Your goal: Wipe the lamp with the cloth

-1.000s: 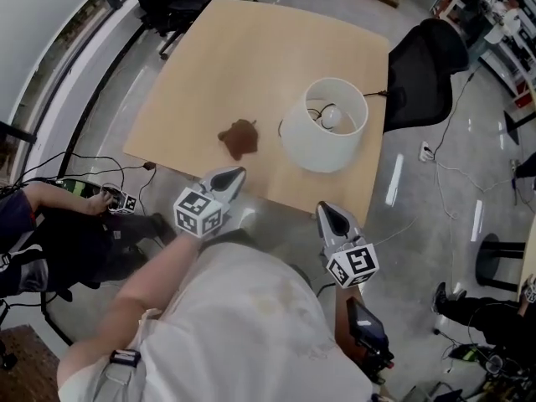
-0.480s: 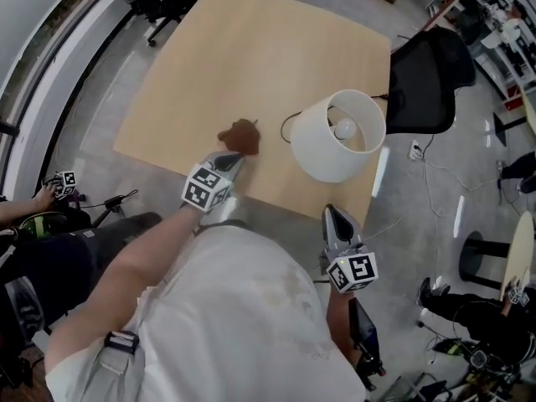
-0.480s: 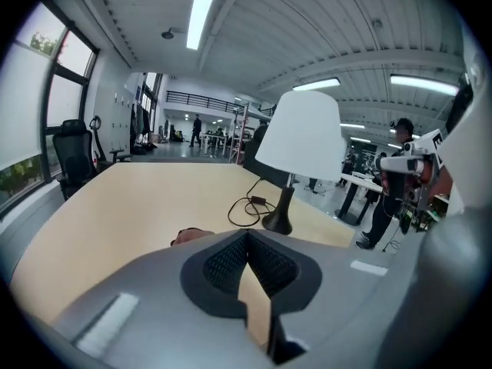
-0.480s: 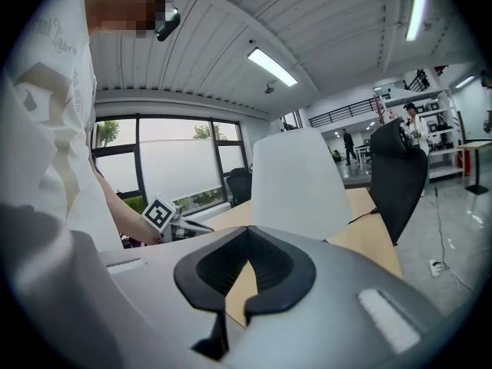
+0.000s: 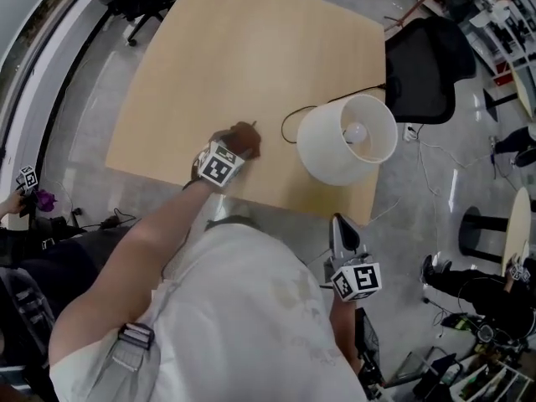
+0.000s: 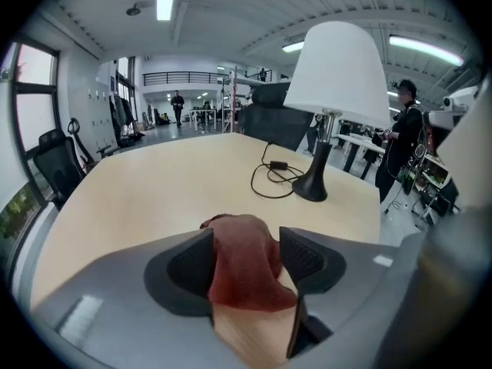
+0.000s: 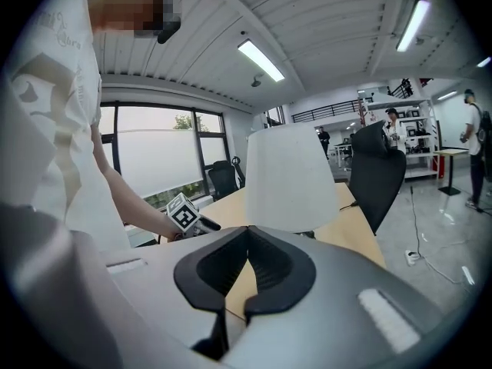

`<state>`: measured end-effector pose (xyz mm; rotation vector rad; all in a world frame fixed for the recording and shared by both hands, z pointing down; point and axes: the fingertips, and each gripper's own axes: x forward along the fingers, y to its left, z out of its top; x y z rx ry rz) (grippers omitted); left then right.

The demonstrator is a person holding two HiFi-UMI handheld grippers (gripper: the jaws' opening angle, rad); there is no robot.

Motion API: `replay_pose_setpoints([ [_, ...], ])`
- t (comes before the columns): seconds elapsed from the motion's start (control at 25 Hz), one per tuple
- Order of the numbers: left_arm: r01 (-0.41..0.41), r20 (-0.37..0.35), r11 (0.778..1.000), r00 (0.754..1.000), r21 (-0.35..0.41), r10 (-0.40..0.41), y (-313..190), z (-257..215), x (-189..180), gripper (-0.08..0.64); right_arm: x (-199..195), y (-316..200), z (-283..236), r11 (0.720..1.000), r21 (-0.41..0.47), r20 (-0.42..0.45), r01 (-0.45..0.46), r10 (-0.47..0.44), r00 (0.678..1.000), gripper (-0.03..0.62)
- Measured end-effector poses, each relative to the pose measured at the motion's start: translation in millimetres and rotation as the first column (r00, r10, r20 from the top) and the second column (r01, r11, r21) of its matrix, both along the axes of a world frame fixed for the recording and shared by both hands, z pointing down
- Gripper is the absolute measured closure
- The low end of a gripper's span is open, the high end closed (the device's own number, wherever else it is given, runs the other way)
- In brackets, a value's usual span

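Rust-brown cloth (image 6: pixel 242 264), crumpled, softly bunched

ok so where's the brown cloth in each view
Head view: cloth on the table, left of centre, at the left gripper's tip.
Left gripper view: bottom centre, between that gripper's jaws, which have just been opening.
Right gripper view: not in it.
Shared landmark: the white lamp, in all three.
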<state>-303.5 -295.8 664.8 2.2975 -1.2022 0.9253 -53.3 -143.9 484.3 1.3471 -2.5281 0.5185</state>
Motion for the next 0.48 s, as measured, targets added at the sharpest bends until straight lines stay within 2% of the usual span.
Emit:
replay_pose_setpoints([
  [0.08,-0.016,0.039,0.999,0.999,-0.047,0.018,-5,19,-4,0.259,-1,5,4,0.999,-0.012,-0.005,-0.031,0.031,1.000,0.580],
  [0.28,-0.053,0.134,0.986,0.988,-0.157,0.074,-3,59,-5,0.256,-1,14,7,0.997,-0.030,-0.027,-0.069,0.069,0.997,0.580],
  [0.36,-0.055,0.157,0.983,0.984,-0.174,0.083,-1,65,-7,0.340,-4,14,7,0.997,-0.030,-0.032,-0.077,0.076,0.997,0.580],
  [0.48,-0.057,0.154,0.984,0.985,-0.167,0.083,-2,64,-3,0.404,-2,11,8,0.997,-0.023,-0.041,-0.078,0.077,0.996,0.580],
])
